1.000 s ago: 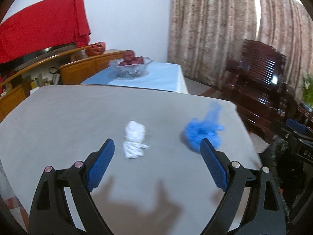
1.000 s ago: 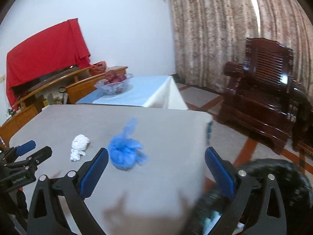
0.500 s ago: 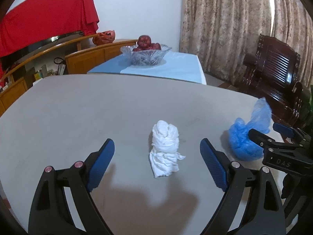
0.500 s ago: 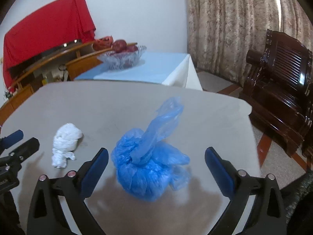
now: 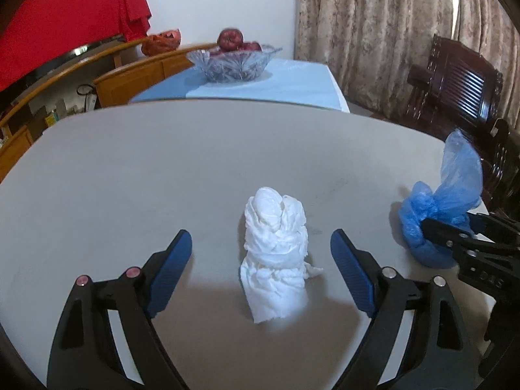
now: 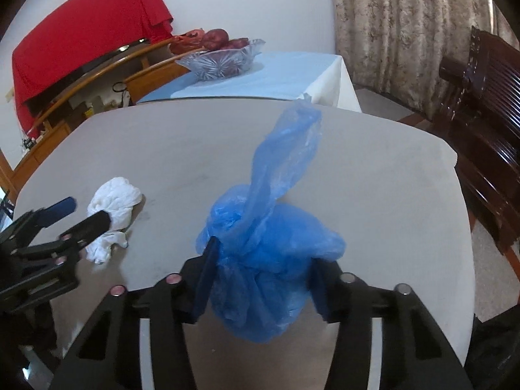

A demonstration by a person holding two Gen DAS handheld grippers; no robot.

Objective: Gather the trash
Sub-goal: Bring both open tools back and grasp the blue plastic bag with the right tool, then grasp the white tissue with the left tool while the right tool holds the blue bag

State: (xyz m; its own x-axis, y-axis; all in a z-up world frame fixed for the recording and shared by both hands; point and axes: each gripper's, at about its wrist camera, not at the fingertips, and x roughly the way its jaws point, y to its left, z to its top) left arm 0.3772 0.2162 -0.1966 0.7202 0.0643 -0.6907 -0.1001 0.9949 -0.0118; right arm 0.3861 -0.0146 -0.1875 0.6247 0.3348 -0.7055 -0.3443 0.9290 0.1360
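Right gripper [image 6: 260,279]: jaws just closing, pads pinching the knotted blue plastic bag [image 6: 269,260] near the grey table's [image 5: 130,169] right edge. Light, crushable, slick; grip the bunched body. Left gripper [image 5: 261,273] wide, empty, straddling the soft white tissue wad [image 5: 276,253] mid-table.

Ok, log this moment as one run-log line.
left claw: open, straddling white tissue wad | right claw: jaws just closed on blue bag | both on grey table

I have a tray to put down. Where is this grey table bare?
The grey table is bare across its far half, toward the fruit bowl, and at its left. The near edge is crowded: white tissue wad, blue bag, both grippers.
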